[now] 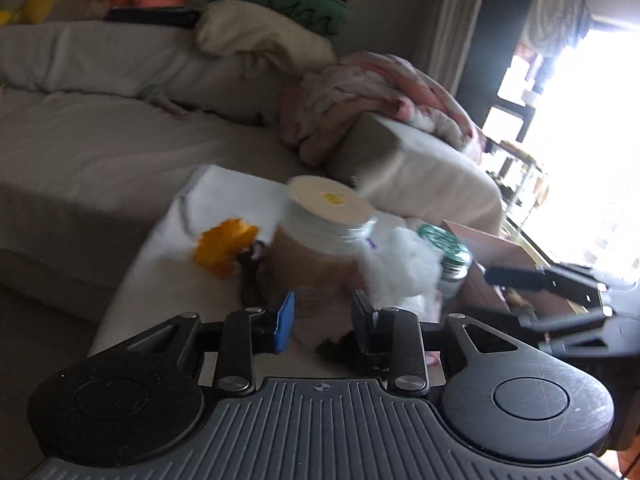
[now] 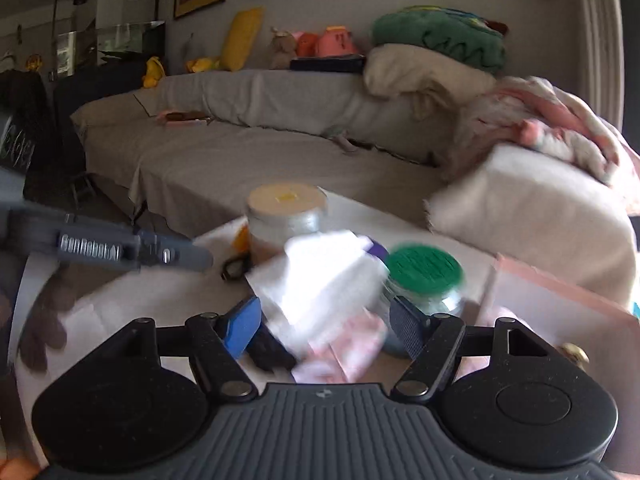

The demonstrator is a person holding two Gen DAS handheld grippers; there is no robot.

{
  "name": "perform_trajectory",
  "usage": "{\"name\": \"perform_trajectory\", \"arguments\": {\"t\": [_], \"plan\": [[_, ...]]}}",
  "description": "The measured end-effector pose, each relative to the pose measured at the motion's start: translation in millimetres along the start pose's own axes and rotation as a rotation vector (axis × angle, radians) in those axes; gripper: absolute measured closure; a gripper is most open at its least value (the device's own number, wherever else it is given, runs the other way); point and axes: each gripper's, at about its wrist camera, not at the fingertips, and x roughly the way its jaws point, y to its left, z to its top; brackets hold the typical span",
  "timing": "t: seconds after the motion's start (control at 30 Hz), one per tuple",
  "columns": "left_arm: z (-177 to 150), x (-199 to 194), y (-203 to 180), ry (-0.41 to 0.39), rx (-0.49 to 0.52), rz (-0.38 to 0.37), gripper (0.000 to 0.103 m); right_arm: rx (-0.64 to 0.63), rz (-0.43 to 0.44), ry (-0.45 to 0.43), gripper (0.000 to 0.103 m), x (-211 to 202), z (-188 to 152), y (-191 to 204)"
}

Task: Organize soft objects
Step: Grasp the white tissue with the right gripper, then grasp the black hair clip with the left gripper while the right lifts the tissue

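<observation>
A white table (image 1: 152,280) holds a jumble: a tall cylinder container with a cream lid (image 1: 324,216), a white soft bundle (image 1: 400,260), a green-lidded glass jar (image 1: 448,256), an orange soft flower-like item (image 1: 224,248) and pink cloth (image 2: 352,344). My left gripper (image 1: 323,316) is open and empty, just in front of the container. My right gripper (image 2: 326,320) is open, its fingers on either side of the white bundle (image 2: 332,280), beside the green-lidded jar (image 2: 424,276); contact is unclear. The container (image 2: 286,216) stands behind. The image is blurred.
A grey sofa (image 2: 240,152) lies behind the table with a cream blanket (image 2: 420,72), green cushion (image 2: 440,36), pink blanket (image 2: 552,128) and plush toys (image 2: 320,44). A pink box (image 2: 560,312) stands at the table's right. Dark glasses (image 2: 236,266) lie near the container.
</observation>
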Motion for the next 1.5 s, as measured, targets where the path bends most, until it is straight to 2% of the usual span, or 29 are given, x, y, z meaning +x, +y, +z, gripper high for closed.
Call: {"name": "perform_trajectory", "arguments": {"t": [0.13,0.27,0.3,0.37,0.4,0.43,0.53,0.6,0.7,0.83,0.97,1.07,1.17,1.23,1.27,1.33,1.37,1.43,1.5], "plan": [[-6.0,-3.4,15.1,-0.039,-0.049,0.019,0.069,0.019,-0.029,0.002,0.021,38.3,21.6,12.9],[-13.4,-7.6,24.7,-0.034,-0.075,0.008,0.069,-0.091,-0.090,0.056,0.021,73.2,13.4,37.1],[-14.6,-8.2,26.2,-0.031,-0.075,0.010,0.069,-0.109,-0.104,0.062,0.024,77.2,8.0,41.0],[-16.8,-8.5,27.8,-0.028,-0.072,0.012,0.069,-0.130,-0.115,0.061,0.064,79.1,0.9,43.6],[-17.2,-8.2,27.7,-0.027,-0.073,0.011,0.069,-0.125,-0.094,0.077,0.090,77.3,1.0,41.0],[-17.8,-8.3,27.5,-0.025,-0.073,0.007,0.069,-0.099,-0.061,0.085,0.093,71.6,3.5,36.0],[-20.5,-7.1,21.8,-0.018,-0.049,-0.009,0.069,-0.023,-0.012,0.002,0.094,32.5,12.2,19.9],[-22.6,-3.6,13.0,-0.003,-0.007,-0.028,0.069,0.015,0.040,-0.019,0.094,5.6,15.0,7.7],[-25.5,3.4,-6.0,0.019,0.070,-0.056,0.069,0.047,0.105,0.017,0.094,-23.1,6.0,-7.4],[-27.8,22.2,-28.3,0.058,0.143,-0.054,0.069,0.013,0.095,0.094,0.094,-37.9,-30.6,-10.5],[-24.4,46.2,-34.5,0.118,0.068,0.048,0.069,-0.033,0.013,0.137,0.094,-41.9,-70.9,-6.0],[-26.3,54.0,-31.9,0.156,-0.027,0.068,0.069,-0.091,-0.071,0.114,0.094,-45.0,-93.9,0.5],[-26.9,51.7,-27.3,0.168,-0.084,0.076,0.069,-0.039,-0.043,0.127,0.092,-41.4,-105.1,-5.9],[-25.7,49.5,-23.1,0.170,-0.130,0.082,0.069,0.003,-0.028,0.144,0.074,-37.9,-112.5,-12.1],[-24.6,49.7,-21.3,0.170,-0.155,0.076,0.069,0.024,-0.031,0.129,0.068,-38.6,-115.8,-13.2],[-22.0,54.2,-18.0,0.182,-0.197,0.064,0.069,0.038,-0.033,0.128,0.045,-36.0,-117.1,-13.8],[-21.4,58.1,-16.9,0.192,-0.219,0.064,0.069,0.043,-0.019,0.135,0.039,-35.1,-117.4,-14.9],[-19.8,66.5,-18.5,0.201,-0.241,0.052,0.069,0.056,-0.016,0.141,0.036,-33.7,-117.8,-17.1],[-18.6,74.5,-25.7,0.201,-0.212,0.042,0.069,0.068,-0.015,0.144,0.032,-32.6,-117.8,-19.4]]}}
